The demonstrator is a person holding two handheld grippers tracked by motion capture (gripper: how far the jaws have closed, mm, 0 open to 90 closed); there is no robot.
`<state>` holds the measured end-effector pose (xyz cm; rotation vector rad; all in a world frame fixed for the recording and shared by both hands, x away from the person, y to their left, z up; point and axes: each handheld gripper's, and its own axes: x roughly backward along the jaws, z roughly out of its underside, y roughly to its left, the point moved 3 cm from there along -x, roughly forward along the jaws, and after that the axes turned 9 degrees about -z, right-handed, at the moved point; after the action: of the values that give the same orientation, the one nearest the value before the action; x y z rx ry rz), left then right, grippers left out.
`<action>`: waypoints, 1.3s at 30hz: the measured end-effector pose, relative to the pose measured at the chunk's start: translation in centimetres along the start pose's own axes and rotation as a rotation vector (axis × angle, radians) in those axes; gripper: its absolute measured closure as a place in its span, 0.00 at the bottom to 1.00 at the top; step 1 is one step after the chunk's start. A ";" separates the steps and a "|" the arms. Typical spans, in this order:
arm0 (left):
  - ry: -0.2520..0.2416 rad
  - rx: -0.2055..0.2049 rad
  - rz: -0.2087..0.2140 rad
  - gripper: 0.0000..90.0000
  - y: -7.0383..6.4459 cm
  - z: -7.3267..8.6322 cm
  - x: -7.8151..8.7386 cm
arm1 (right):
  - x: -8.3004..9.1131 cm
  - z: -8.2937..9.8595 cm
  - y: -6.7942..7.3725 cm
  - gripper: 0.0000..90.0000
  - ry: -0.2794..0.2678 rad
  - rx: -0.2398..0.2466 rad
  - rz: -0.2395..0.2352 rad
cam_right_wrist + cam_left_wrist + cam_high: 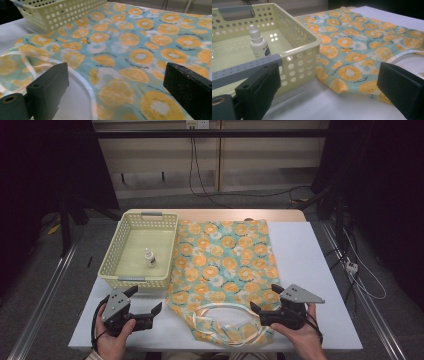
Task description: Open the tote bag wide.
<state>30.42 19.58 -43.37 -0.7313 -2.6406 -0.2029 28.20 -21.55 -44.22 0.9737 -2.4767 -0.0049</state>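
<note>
No lettering is legible; the dropper bottle's (259, 44) label and the fabric's (362, 42) script are too small.

I see my two black grippers, left (148, 305) and right (264, 299), each topped with a grey three-cornered plate dotted with screws; a black cable loops from the left.
</note>
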 end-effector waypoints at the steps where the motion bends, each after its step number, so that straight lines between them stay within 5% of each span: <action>1: 0.000 -0.001 0.002 0.05 0.0 0.0 0.0 | -0.4 -0.3 0.6 0.11 0.011 0.010 -0.036; 9: 0.002 -0.008 0.008 0.05 -0.1 0.0 -0.1 | -2.0 -1.5 3.4 0.17 0.067 0.070 -0.185; 16: 0.002 -0.013 0.007 0.05 -0.1 0.0 -0.1 | -3.5 -1.6 5.9 0.38 0.283 0.114 -0.378; 24: 0.003 -0.017 0.008 0.05 -0.1 0.0 -0.1 | -4.0 -1.0 7.2 0.43 0.373 0.160 -0.422; 32: 0.006 -0.013 0.012 0.05 -0.1 0.0 -0.1 | -5.0 0.4 7.3 0.74 0.487 0.189 -0.432; 35: 0.012 0.001 0.023 0.05 -0.2 0.0 0.0 | -5.1 0.6 6.9 0.95 0.486 0.171 -0.432; 39: 0.011 -0.014 0.015 0.05 -0.1 0.0 0.0 | -5.1 0.3 6.4 1.00 0.463 0.151 -0.426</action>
<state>30.36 19.45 -43.43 -0.7517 -2.6254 -0.2204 27.17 -13.51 -45.59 1.3737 -1.8392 0.2432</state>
